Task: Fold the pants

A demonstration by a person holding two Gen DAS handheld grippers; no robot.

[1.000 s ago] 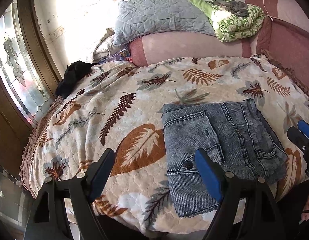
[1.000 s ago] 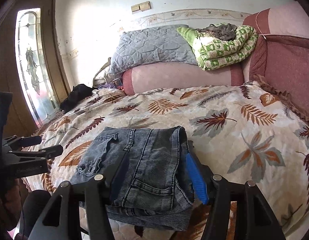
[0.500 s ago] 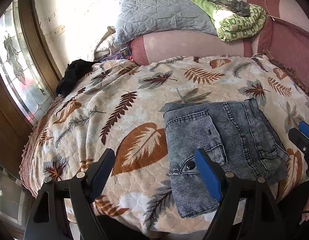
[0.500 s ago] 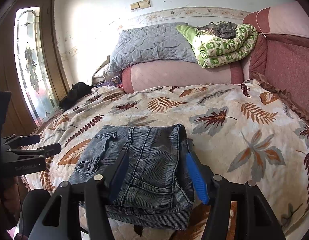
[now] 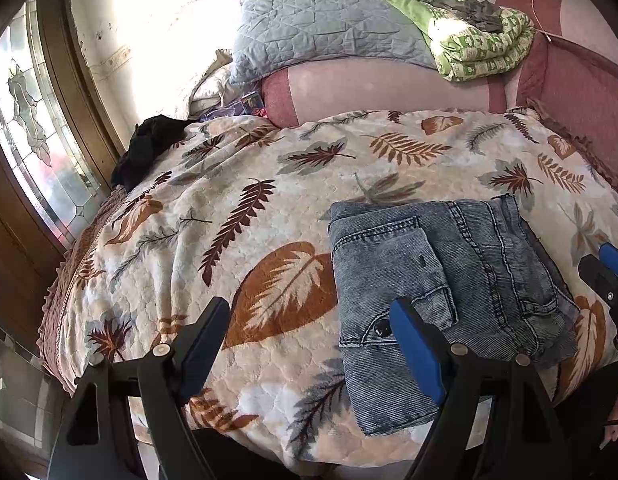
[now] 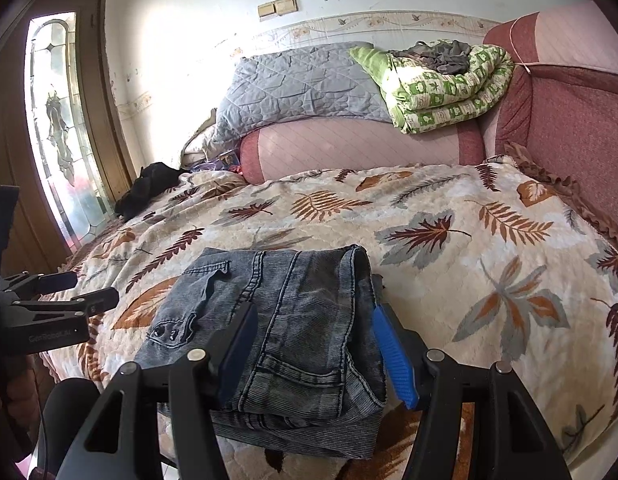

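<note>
Little has shifted – both tongs eased back | folded grey-blue denim pants [image 5: 441,280] lie near bedspread's front edge | left gripper [image 5: 309,344] spread, pants at 2 o'clock | right gripper [image 6: 313,352] nearer – spread, straddling fold's right end, long axis 9-to-3

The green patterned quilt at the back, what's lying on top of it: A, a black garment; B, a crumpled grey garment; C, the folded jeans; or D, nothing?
B: a crumpled grey garment sits on the green patterned quilt, while the folded jeans lie on the leaf-print bedspread near the tongs.
</note>
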